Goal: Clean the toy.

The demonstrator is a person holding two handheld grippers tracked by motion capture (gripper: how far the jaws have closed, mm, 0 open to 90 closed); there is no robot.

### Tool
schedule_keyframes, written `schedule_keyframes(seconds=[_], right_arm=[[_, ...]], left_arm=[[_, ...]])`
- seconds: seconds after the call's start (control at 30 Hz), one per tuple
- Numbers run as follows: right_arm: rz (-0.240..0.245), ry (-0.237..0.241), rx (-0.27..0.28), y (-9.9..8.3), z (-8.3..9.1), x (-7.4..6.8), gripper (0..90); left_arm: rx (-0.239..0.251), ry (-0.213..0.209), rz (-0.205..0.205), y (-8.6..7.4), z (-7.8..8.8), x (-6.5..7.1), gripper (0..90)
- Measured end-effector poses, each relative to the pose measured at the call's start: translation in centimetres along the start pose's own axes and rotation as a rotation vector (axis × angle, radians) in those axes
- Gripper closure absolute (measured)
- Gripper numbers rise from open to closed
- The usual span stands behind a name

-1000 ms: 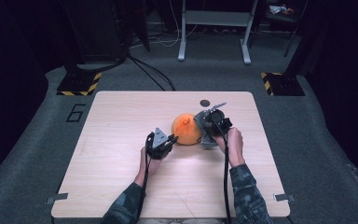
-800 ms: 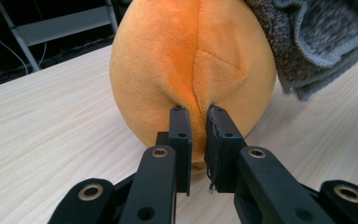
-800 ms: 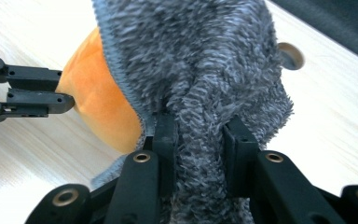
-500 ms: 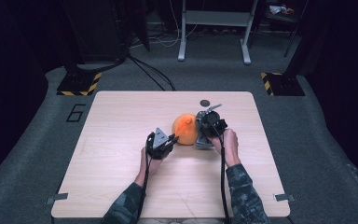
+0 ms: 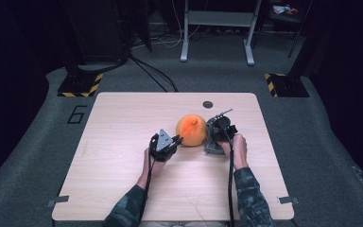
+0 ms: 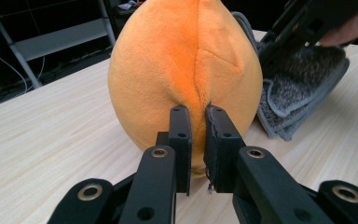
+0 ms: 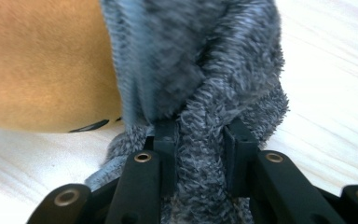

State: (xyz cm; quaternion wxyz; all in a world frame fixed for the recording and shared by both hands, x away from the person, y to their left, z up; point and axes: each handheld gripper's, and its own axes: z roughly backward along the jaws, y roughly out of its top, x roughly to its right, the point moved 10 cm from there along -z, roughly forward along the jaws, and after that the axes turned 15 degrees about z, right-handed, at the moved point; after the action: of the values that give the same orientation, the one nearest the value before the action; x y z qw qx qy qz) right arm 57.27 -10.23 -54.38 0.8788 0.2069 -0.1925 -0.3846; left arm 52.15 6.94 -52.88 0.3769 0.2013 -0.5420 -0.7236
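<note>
Orange plush fruit (image 5: 191, 131) sits mid-bench (image 5: 123, 123), grey fleece cloth (image 5: 212, 142) bunched against its right side. Left gripper (image 6: 196, 122) jaws nearly closed, pinching the plush's seam low on its near side. Right gripper (image 7: 200, 140) jaws clamped on a thick fold of cloth. Both look light, soft and squashy; the cloth will likely drape and slip, so grab bunched folds, not a single edge.
</note>
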Motion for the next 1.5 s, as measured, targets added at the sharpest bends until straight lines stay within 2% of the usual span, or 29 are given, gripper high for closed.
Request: schedule_keyframes(seconds=[0.07, 0.1, 0.17, 0.2, 0.27, 0.3, 0.33, 0.53, 0.63, 0.67, 0.9, 1.0, 1.1, 1.2, 1.23, 1.27, 1.5], right_arm=[[0.001, -0.008, 0.029, 0.3, 1.1, 0.2, 70.8], [0.005, -0.018, 0.055, 0.7, 2.2, 0.2, 70.9], [0.012, -0.006, 0.101, 1.4, 3.2, 0.1, 70.9], [0.012, -0.006, 0.101, 1.4, 3.2, 0.1, 70.9], [0.020, -0.014, 0.151, 2.5, 5.1, 0.1, 70.9], [0.020, -0.014, 0.151, 2.5, 5.1, 0.1, 70.9], [0.027, -0.008, 0.181, 3.2, 6.3, -0.1, 70.9], [0.068, -0.018, 0.219, 4.6, 8.1, -0.9, 70.9], [0.090, -0.013, 0.228, 5.5, 8.9, -1.6, 70.8], [0.111, -0.008, 0.234, 6.1, 9.2, -2.0, 70.8], [0.126, 0.031, 0.231, 7.0, 8.5, -3.1, 70.7], [0.130, 0.032, 0.200, 6.8, 7.3, -3.0, 71.2], [0.104, 0.032, 0.187, 6.3, 6.6, -2.5, 72.3], [0.083, -0.002, 0.178, 5.8, 6.4, -1.3, 72.6], [0.083, -0.002, 0.178, 5.8, 6.4, -1.3, 72.6], [0.065, -0.041, 0.157, 5.3, 6.3, -0.3, 72.6], [0.020, -0.103, 0.137, 4.4, 6.1, 1.4, 72.4]], left_arm=[[-0.003, -0.003, -0.007, 0.3, 0.0, 0.0, 82.5], [0.002, -0.006, -0.011, 0.5, 0.0, 0.1, 82.9], [0.006, -0.008, -0.023, 1.3, -0.1, -0.1, 83.3], [0.006, -0.008, -0.023, 1.3, -0.1, -0.1, 84.6], [0.011, -0.011, -0.034, 2.1, -0.2, 0.0, 84.6], [0.011, -0.013, -0.042, 2.4, -0.3, 0.1, 84.6], [0.005, -0.015, -0.051, 2.7, -0.3, 0.3, 84.6], [-0.008, -0.025, -0.085, 3.6, -1.4, 1.1, 84.9], [-0.008, -0.033, -0.097, 4.0, -1.8, 1.7, 84.9], [-0.008, -0.034, -0.104, 4.2, -2.0, 1.9, 84.9], [-0.010, -0.068, -0.133, 4.6, -3.0, 3.2, 85.2], [-0.018, -0.071, -0.160, 4.5, -3.2, 3.5, 85.7], [-0.021, -0.075, -0.153, 4.3, -3.4, 3.4, 86.2], [-0.022, -0.075, -0.151, 4.3, -3.4, 3.2, 86.3], [-0.022, -0.075, -0.151, 4.3, -3.4, 3.2, 86.3], [-0.021, -0.074, -0.147, 4.3, -3.4, 3.2, 86.3], [-0.019, -0.078, -0.139, 4.3, -3.6, 3.3, 86.2]])
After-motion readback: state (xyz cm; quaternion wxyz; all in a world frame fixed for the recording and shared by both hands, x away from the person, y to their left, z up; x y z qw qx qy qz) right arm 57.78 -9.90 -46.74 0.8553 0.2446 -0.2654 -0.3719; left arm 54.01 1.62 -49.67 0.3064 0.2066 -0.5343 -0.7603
